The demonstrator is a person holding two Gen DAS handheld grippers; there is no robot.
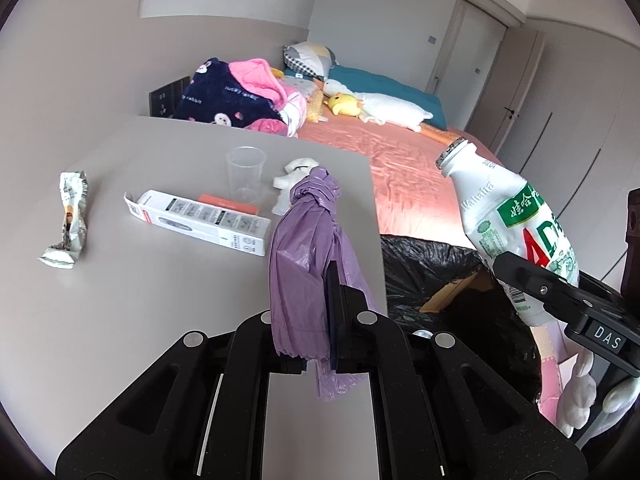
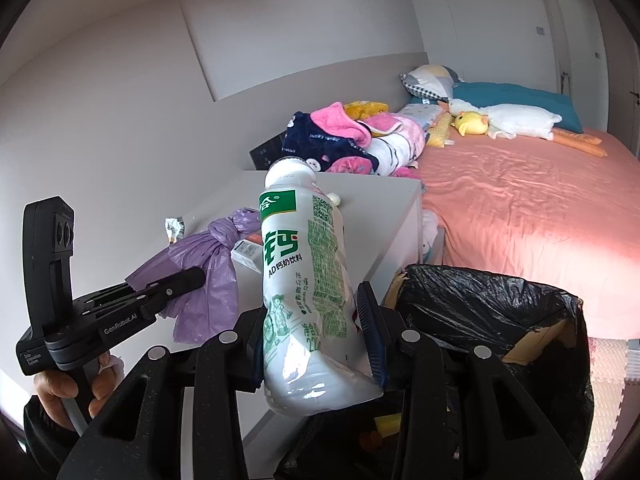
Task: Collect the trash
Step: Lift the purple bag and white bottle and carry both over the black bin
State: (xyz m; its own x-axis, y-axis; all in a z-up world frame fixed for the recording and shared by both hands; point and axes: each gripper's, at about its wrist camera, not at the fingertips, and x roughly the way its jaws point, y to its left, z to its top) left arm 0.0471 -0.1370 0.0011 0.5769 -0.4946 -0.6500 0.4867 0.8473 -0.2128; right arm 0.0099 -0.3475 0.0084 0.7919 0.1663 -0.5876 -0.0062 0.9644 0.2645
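Observation:
My left gripper (image 1: 316, 308) is shut on a knotted purple plastic bag (image 1: 308, 240) and holds it above the grey table's (image 1: 120, 320) right edge. It also shows in the right wrist view (image 2: 200, 280). My right gripper (image 2: 316, 332) is shut on a white AD drink bottle (image 2: 304, 280), open-necked and dented, over the black-lined trash bin (image 2: 500, 312). In the left wrist view the bottle (image 1: 512, 224) hangs above the bin (image 1: 424, 272). A crumpled wrapper (image 1: 70, 220), a white carton (image 1: 200, 220), a clear plastic cup (image 1: 245, 176) and crumpled tissue (image 1: 292, 184) lie on the table.
A bed with a pink sheet (image 1: 404, 168) lies beyond the table and bin, with clothes (image 1: 236, 96), pillows and plush toys (image 1: 360, 108) on it. An orange flat item (image 1: 228, 203) lies behind the carton. Doors stand at the far right.

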